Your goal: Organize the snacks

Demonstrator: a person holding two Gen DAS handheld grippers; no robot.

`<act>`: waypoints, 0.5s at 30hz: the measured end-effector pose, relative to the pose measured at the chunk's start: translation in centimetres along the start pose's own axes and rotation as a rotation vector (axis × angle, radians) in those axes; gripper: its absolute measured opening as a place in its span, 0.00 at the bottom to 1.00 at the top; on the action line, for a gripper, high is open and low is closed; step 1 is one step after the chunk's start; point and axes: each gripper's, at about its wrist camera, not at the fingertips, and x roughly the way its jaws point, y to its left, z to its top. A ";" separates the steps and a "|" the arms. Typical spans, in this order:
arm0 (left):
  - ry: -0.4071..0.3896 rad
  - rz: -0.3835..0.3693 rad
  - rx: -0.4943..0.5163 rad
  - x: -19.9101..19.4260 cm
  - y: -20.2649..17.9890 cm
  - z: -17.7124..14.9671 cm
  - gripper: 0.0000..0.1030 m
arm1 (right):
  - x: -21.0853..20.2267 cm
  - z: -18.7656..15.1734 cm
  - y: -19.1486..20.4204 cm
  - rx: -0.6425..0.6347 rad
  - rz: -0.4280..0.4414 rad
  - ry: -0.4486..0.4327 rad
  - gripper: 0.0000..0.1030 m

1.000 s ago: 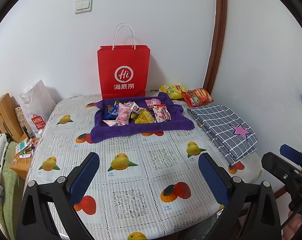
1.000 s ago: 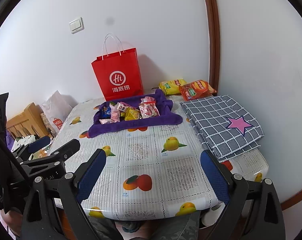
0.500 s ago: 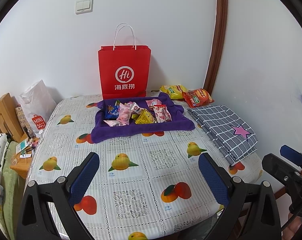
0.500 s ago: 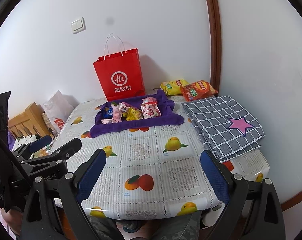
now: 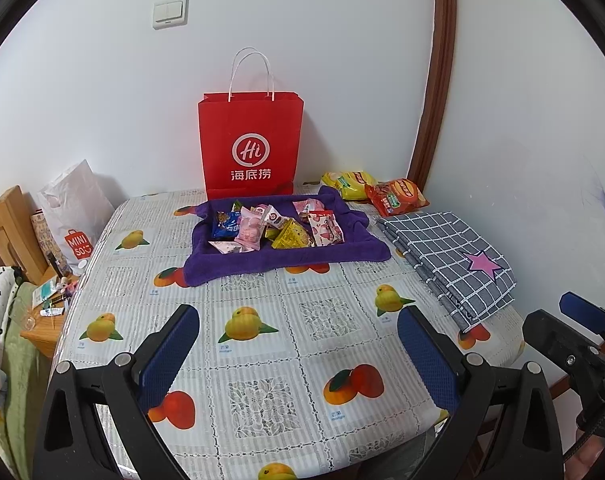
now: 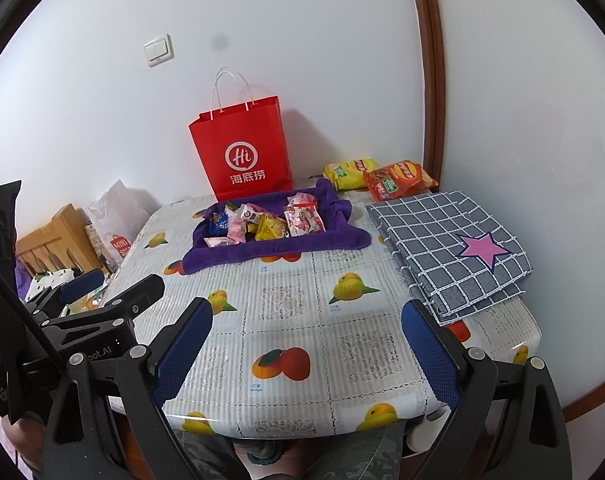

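Observation:
Several small snack packets [image 5: 278, 226] [image 6: 266, 224] lie heaped on a purple towel [image 5: 286, 258] [image 6: 270, 252] at the far middle of the table. Behind the towel's right corner lie a yellow chip bag [image 5: 348, 184] [image 6: 352, 172] and a red-orange chip bag [image 5: 396, 196] [image 6: 400, 178]. A red paper bag [image 5: 250, 148] [image 6: 242, 152] stands upright against the wall. My left gripper [image 5: 298, 348] hangs open over the table's near edge, nothing between its fingers. My right gripper [image 6: 306, 344] is open too, near the front edge, well short of the snacks.
A folded grey checked cloth with a pink star [image 5: 450, 256] [image 6: 450, 248] lies along the table's right side. The fruit-print tablecloth [image 5: 322, 320] [image 6: 298, 300] covers the table. A white shopping bag [image 5: 74, 216] and wooden furniture [image 5: 6, 228] stand at the left.
Both views have shifted only slightly; the grippers stay open and no snack has moved.

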 end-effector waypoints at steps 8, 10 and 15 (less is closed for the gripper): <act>-0.008 0.006 -0.002 -0.2 0.3 0.2 0.97 | -0.3 -0.1 0.5 -0.004 0.013 -0.005 0.92; -0.009 0.006 -0.003 -0.2 0.4 0.3 0.97 | -0.3 -0.1 0.5 -0.005 0.013 -0.005 0.92; -0.009 0.017 -0.007 0.0 0.6 0.2 0.97 | -0.1 -0.1 0.5 0.000 0.015 -0.001 0.92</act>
